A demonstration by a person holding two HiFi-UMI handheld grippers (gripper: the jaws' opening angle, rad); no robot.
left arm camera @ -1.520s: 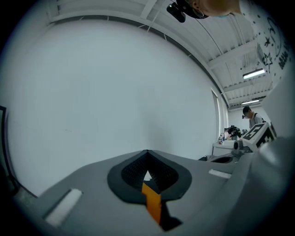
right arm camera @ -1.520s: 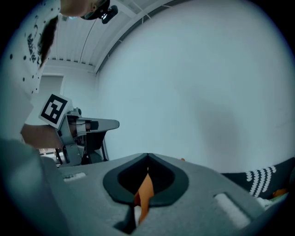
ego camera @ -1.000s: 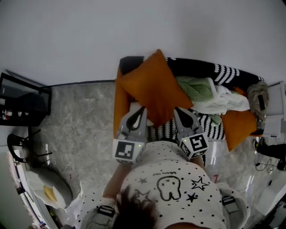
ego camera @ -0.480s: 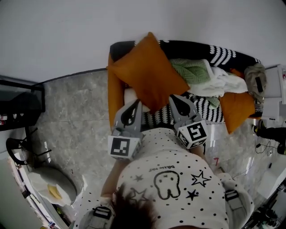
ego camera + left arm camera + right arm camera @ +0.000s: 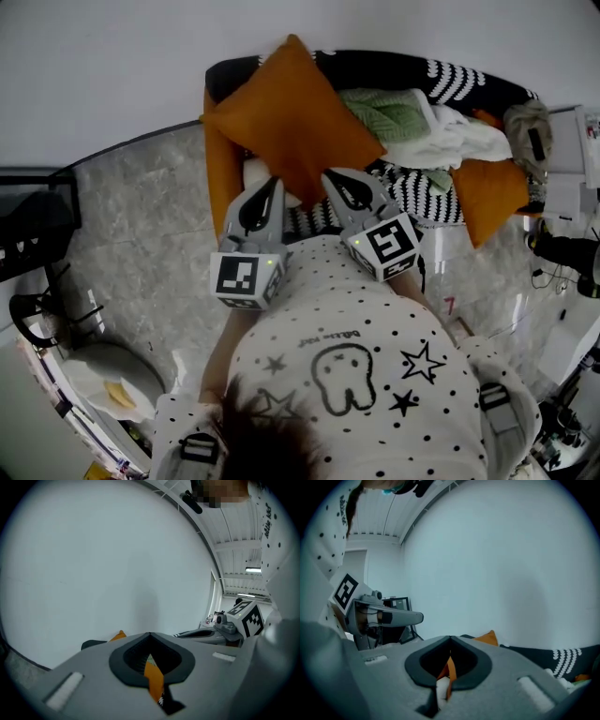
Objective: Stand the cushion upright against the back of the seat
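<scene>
Two claws, both clamped on one orange cushion [image 5: 286, 117]: left claw [image 5: 267, 185] pinches its lower-left edge, right claw [image 5: 333, 176] the lower-right. A thin fold of smooth orange fabric shows btw each pair of grey jaws. Cushion's square, plump, tipped corner-up like a diamond, at left end of seat [image 5: 375, 67], top corner poking above the black back w/ white stripe pattern. Beside it: green chunky-knit blanket [image 5: 394, 114], crumpled white cloth [image 5: 464, 142], 2nd orange cushion [image 5: 492, 197]. Floor [image 5: 141, 225] is grey marbled stone.
</scene>
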